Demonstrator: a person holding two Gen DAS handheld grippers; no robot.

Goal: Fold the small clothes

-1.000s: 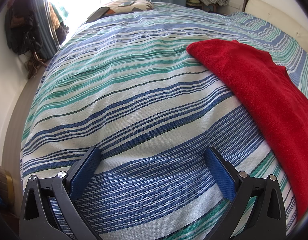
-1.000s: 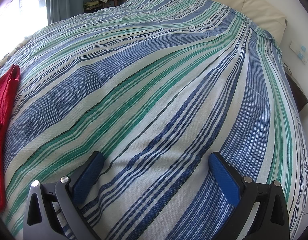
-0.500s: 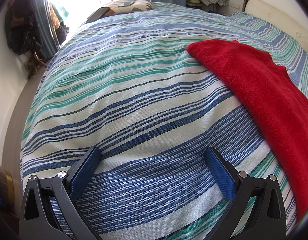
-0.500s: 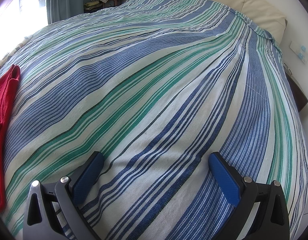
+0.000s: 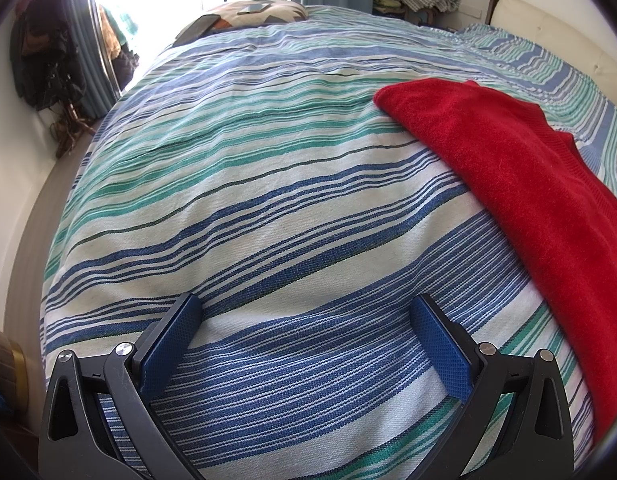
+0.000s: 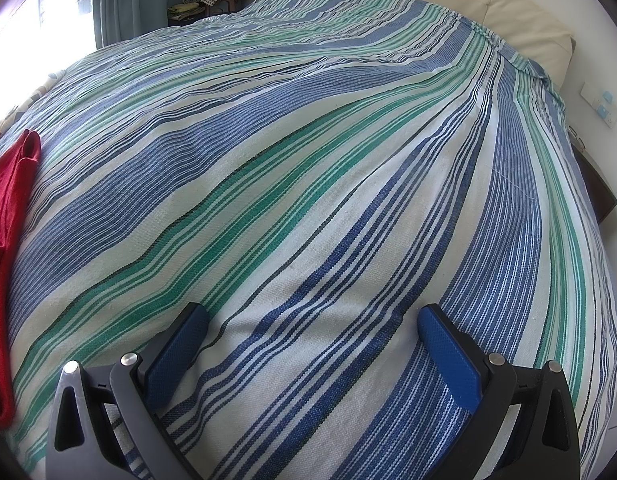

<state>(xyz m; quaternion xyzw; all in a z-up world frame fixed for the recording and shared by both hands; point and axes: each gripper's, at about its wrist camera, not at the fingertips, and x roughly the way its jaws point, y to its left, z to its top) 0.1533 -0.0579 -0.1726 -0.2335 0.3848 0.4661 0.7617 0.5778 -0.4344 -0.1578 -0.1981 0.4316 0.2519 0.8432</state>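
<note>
Jaws wide apart on both sides, nothing between them: our left gripper (image 5: 304, 312) and right gripper (image 6: 312, 322) hover low over the striped bedspread (image 5: 244, 184). The red garment (image 5: 520, 172) lies flat on it, to the left gripper's right, at the right gripper's far left (image 6: 6, 216).

Bed (image 5: 268, 208) under a blue, green and white striped cover. At 3 o'clock, left wrist view, red knitted garment (image 5: 528, 184) lying flat; at 12 o'clock, patterned pillow (image 5: 264, 12).
</note>
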